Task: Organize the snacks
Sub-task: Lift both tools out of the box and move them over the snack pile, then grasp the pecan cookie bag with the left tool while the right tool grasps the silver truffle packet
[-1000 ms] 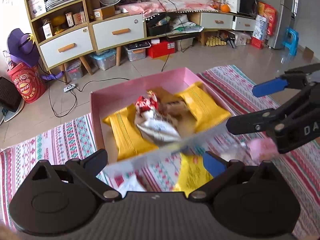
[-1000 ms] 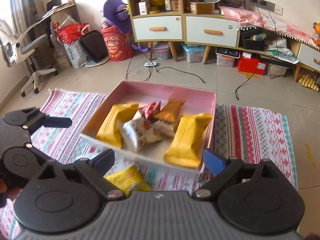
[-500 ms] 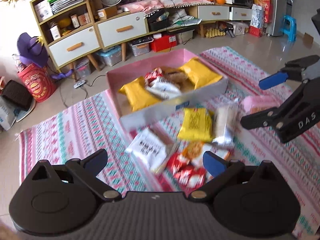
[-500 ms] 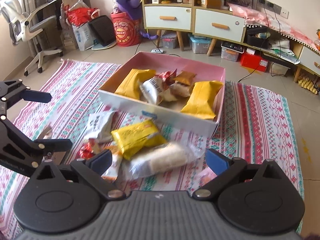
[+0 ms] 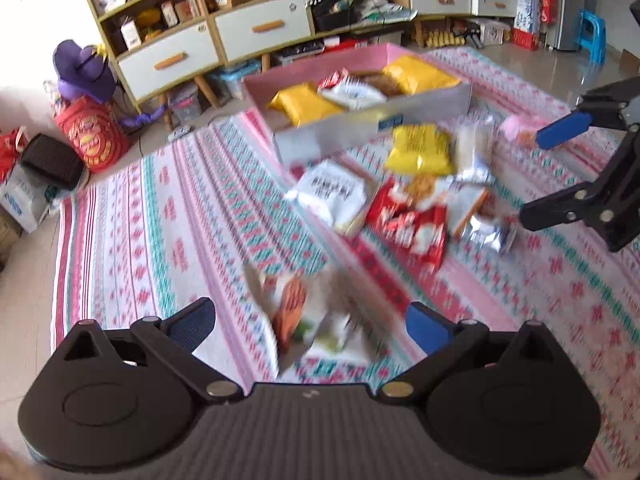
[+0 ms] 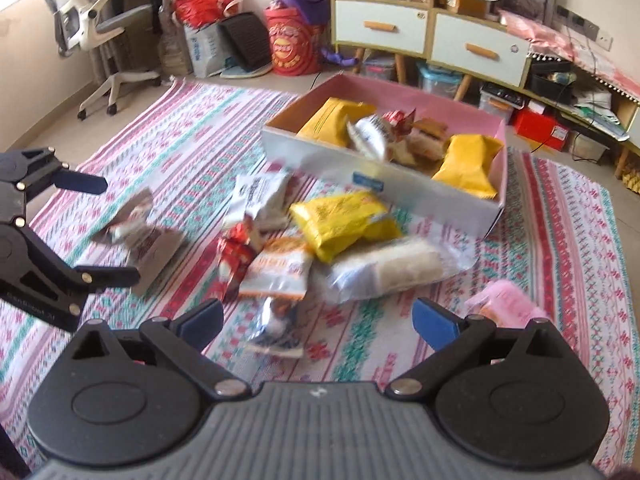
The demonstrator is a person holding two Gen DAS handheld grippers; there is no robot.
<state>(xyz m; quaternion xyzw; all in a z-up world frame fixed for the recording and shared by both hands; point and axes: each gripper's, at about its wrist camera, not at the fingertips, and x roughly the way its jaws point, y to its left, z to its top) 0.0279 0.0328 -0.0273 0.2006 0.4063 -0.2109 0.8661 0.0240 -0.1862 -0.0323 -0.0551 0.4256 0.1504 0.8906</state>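
Both tongs, left tongs (image 5: 308,322) and right tongs (image 6: 318,318), gape empty; centre yours over the blurred orange-and-white snack packet (image 5: 308,320), lower frame, before closing.

Both grippers are wide open, nothing pinched in either one. The left gripper (image 5: 308,326) hangs low with its two blue-padded fingers (image 5: 192,322) spread far apart and pointing forward and a bit down. From the right wrist cam it shows up at the left edge (image 6: 98,228), black linkage arms splayed, one finger up and one lower. The right gripper (image 6: 318,320) is the same deal, blue fingertips (image 6: 434,322) well apart, aimed forward and down. In the left cam it pokes in from the right side (image 5: 554,172), one blue-tipped finger above, the other below, big gap between them.
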